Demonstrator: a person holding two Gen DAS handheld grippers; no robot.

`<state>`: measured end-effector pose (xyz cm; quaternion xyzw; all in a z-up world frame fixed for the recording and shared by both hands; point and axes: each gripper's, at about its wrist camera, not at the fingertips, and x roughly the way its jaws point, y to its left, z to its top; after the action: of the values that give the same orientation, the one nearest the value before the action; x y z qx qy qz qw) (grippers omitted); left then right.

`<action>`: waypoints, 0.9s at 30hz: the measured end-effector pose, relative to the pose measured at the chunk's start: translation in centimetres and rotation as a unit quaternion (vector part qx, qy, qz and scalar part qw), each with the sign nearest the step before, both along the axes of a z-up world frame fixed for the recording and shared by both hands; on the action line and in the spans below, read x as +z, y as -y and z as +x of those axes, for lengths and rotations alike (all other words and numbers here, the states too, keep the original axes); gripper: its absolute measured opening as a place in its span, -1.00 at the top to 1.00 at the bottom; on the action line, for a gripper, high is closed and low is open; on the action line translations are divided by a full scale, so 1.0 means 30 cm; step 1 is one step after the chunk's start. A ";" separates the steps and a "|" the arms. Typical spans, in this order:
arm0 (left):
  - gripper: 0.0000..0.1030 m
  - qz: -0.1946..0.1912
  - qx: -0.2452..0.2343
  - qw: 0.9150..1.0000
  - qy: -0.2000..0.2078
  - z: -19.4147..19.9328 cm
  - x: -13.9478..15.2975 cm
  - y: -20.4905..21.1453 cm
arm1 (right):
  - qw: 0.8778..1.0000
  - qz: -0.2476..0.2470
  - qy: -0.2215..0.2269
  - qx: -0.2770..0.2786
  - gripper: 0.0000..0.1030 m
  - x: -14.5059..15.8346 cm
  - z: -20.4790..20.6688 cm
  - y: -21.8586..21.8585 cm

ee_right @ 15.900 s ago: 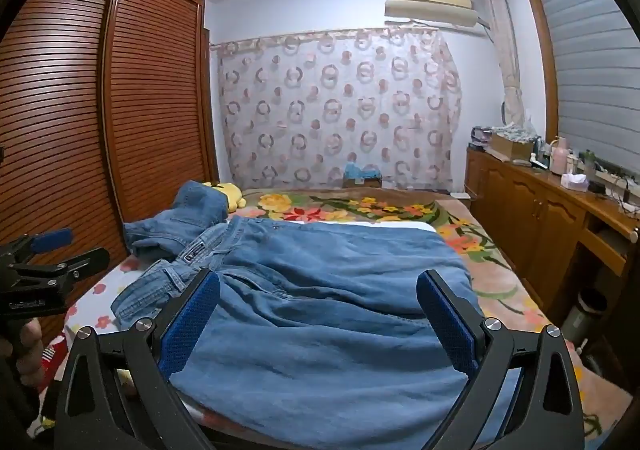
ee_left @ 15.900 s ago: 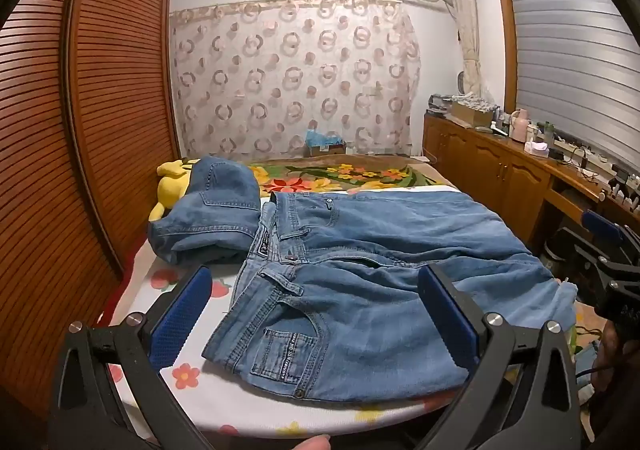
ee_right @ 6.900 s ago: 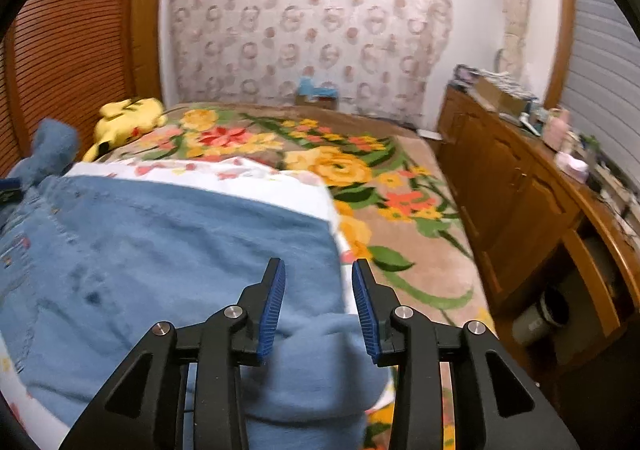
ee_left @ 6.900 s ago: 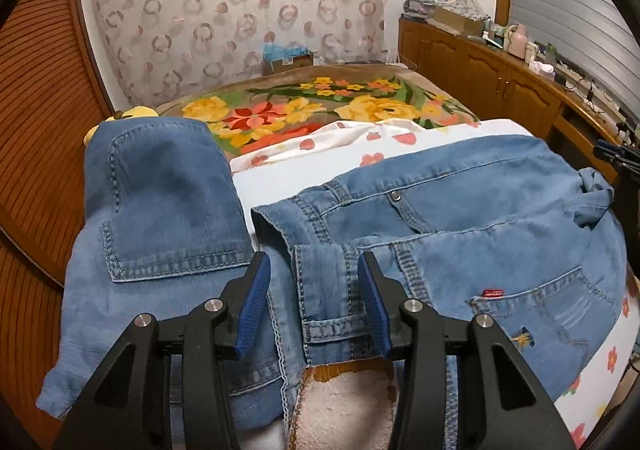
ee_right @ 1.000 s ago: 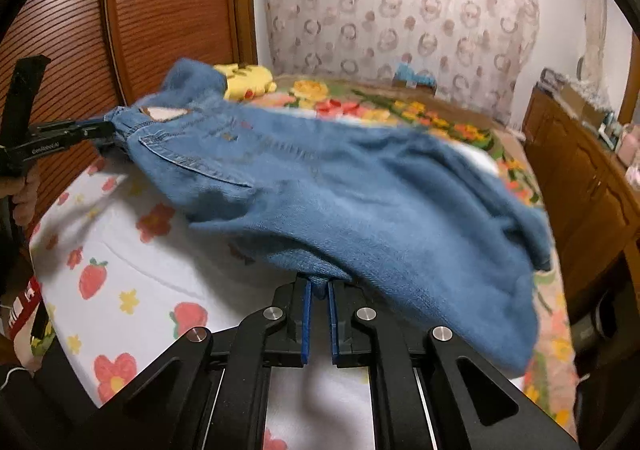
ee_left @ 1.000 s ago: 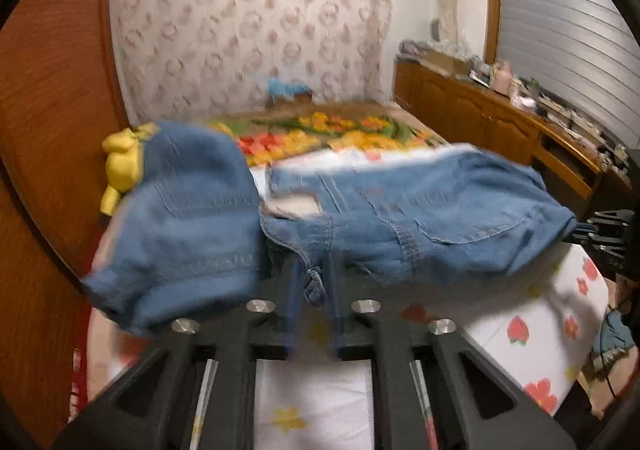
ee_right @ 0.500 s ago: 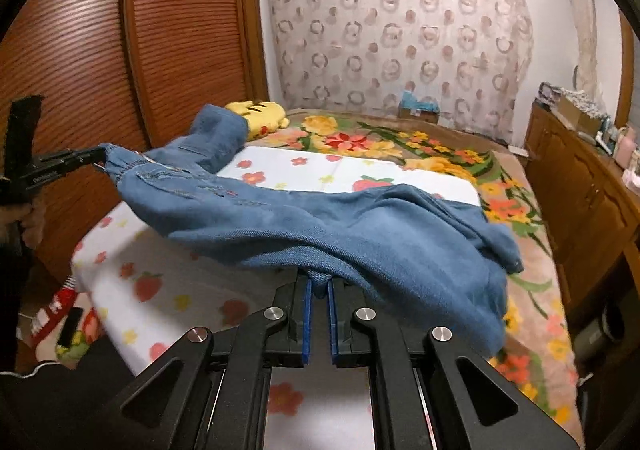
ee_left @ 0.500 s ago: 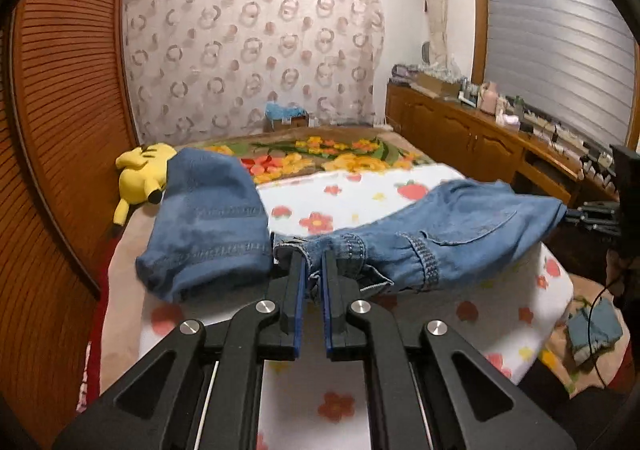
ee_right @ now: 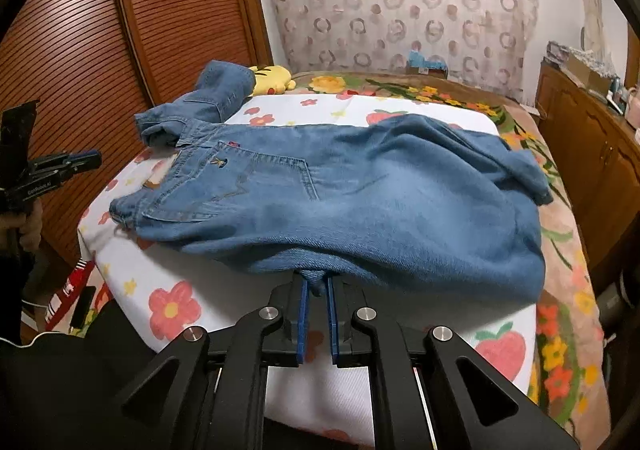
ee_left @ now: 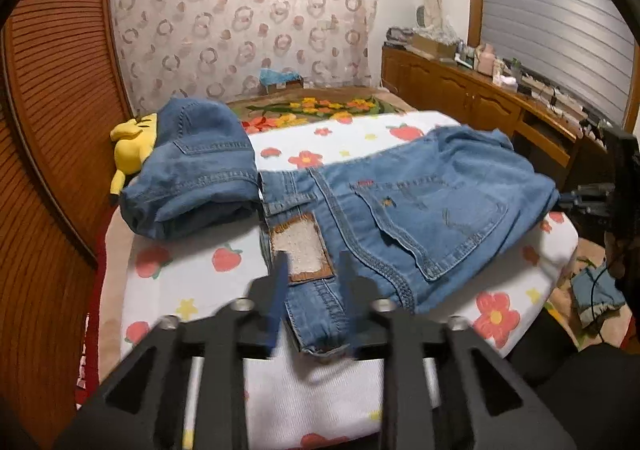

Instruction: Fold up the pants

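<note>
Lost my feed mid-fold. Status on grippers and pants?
Left gripper jaws just opening, waistband loose between them. Right gripper shut on jeans. Second folded pair beside them, touching.

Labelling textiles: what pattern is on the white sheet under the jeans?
Red strawberries and red and yellow flowers on the white sheet; clearest in the left wrist view.

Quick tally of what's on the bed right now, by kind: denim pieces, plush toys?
Denim garments: 2, the spread jeans and the folded denim piece
Yellow plush toy: 1
Total: 3
</note>
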<state>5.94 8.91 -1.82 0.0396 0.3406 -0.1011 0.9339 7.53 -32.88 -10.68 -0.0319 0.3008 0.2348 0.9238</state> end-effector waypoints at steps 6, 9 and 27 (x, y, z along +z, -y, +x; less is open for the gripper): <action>-0.34 -0.011 -0.002 1.000 0.007 0.024 0.006 0.012 | 1.000 0.014 0.005 -0.012 0.78 0.015 -0.056 0.008; -0.49 -0.021 -0.015 1.000 0.008 0.044 -0.003 0.049 | 0.999 0.015 0.017 -0.027 0.70 0.025 -0.083 0.033; -0.49 -0.036 -0.064 0.997 -0.014 0.164 -0.104 0.278 | 0.982 0.021 0.009 -0.187 0.14 -0.088 0.034 0.284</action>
<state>10.86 0.58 -4.92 0.0263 0.3469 -0.1733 0.9214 8.56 -41.39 -13.32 0.0420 0.2881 0.0640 0.9545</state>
